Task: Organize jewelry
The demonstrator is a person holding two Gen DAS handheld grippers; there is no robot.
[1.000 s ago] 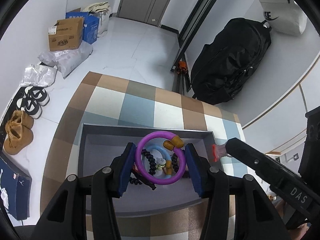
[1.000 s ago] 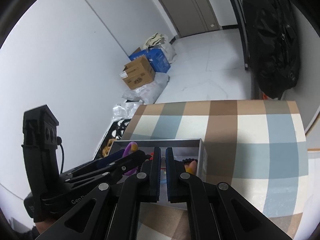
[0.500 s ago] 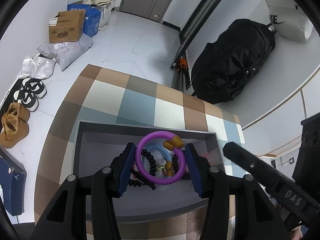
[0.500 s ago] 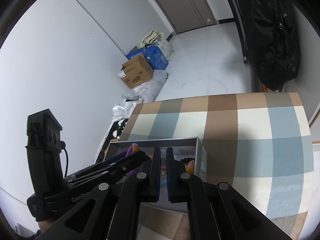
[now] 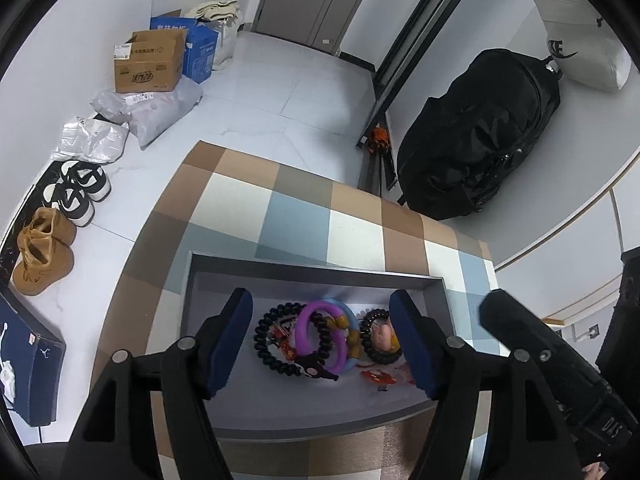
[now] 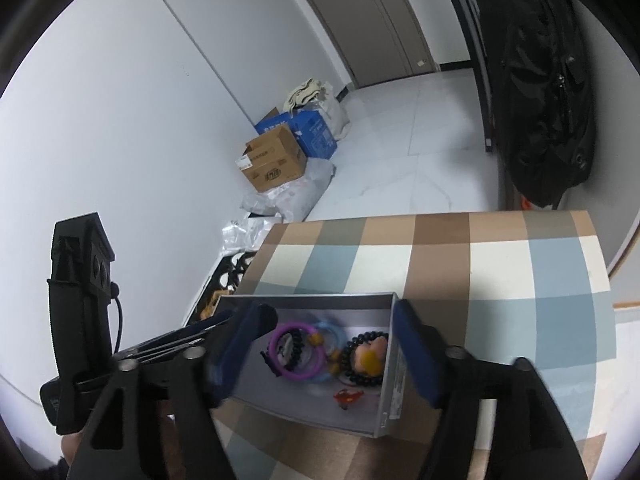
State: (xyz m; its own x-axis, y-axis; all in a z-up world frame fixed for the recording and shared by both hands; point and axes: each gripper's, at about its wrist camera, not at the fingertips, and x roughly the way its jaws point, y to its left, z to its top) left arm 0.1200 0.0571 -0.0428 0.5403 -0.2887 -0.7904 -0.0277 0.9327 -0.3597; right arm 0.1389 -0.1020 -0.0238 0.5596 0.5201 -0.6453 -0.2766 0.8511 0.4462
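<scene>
Both the left gripper (image 5: 322,338) and right gripper (image 6: 326,346) had just been opening, empty, over the jewelry (image 5: 320,336) near the grey box's (image 5: 280,270) right edge, so withdrawal seemed next.

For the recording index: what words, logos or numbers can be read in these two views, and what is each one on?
"DAS": on the black body of the right gripper, left wrist view.
Nike swoosh with partial letters: white bag.
Jumping-figure logo: dark blue shoebox.
Printed characters on the brown carton and blue carton: too blurred to read.
Sticker on the grey box: too small to read.
</scene>
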